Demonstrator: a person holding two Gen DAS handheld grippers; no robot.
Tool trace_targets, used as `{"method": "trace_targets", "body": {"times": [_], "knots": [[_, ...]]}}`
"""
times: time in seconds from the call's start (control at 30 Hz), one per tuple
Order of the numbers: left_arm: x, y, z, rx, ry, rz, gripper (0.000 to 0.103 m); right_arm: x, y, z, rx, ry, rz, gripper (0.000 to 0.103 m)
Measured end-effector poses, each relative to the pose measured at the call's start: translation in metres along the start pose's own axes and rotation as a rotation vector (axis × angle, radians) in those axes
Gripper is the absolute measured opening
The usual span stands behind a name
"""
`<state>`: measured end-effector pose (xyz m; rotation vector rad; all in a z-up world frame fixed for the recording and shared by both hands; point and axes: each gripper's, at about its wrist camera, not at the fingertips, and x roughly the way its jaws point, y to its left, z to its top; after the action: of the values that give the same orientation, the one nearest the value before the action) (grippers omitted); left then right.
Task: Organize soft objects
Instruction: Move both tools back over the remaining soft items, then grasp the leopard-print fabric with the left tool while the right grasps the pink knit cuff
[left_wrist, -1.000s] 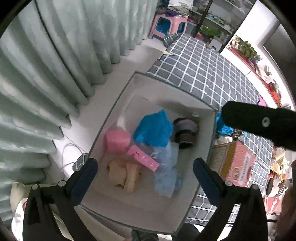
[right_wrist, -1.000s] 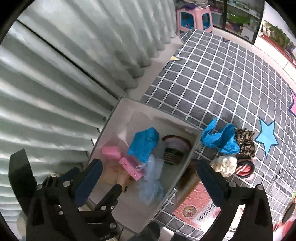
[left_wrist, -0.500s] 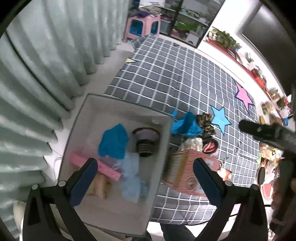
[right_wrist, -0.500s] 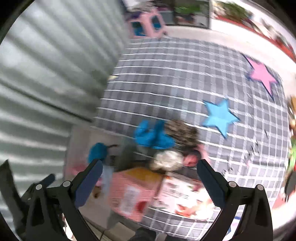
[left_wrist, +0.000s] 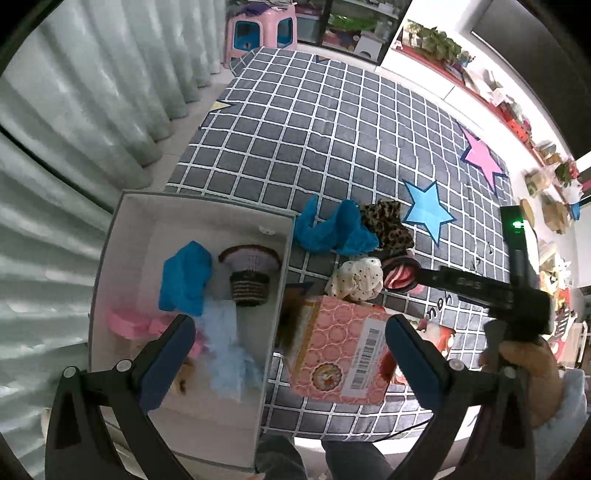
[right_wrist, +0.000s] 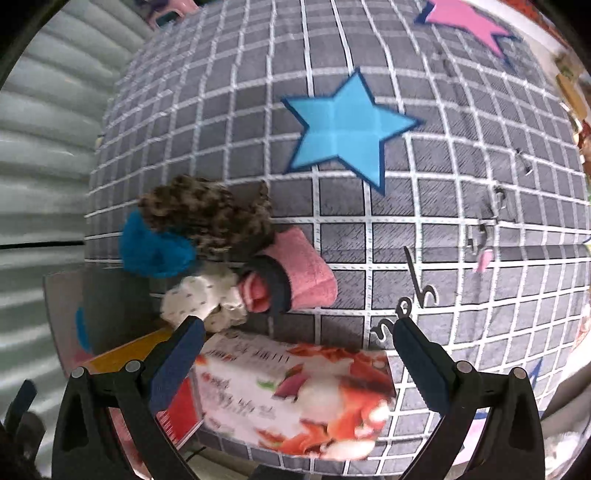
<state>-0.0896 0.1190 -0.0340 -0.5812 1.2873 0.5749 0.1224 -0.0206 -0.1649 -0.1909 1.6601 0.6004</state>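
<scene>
Both the left claw (left_wrist: 286, 341) and the right claw (right_wrist: 295, 347) gaped wide, holding nothing. A blue cloth (left_wrist: 334, 230), leopard scrunchie (left_wrist: 388, 225) and pink-striped sock (right_wrist: 291, 273) lay clustered on the checked mat (left_wrist: 332, 129), just beside the white box (left_wrist: 107, 258).
</scene>
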Motion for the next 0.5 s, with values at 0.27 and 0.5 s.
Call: {"method": "trace_targets", "body": {"times": [0.27,0.5], "knots": [[0.009,-0.017,0.013,0.007,0.034,0.045,0.103,0.044,0.009,0.016,-0.048,0.057,0.001,0.103],[0.021,-0.048,0.030,0.053,0.053,0.078,0.103,0.050,0.007,0.015,-0.076,0.070,0.055,0.062]]}}
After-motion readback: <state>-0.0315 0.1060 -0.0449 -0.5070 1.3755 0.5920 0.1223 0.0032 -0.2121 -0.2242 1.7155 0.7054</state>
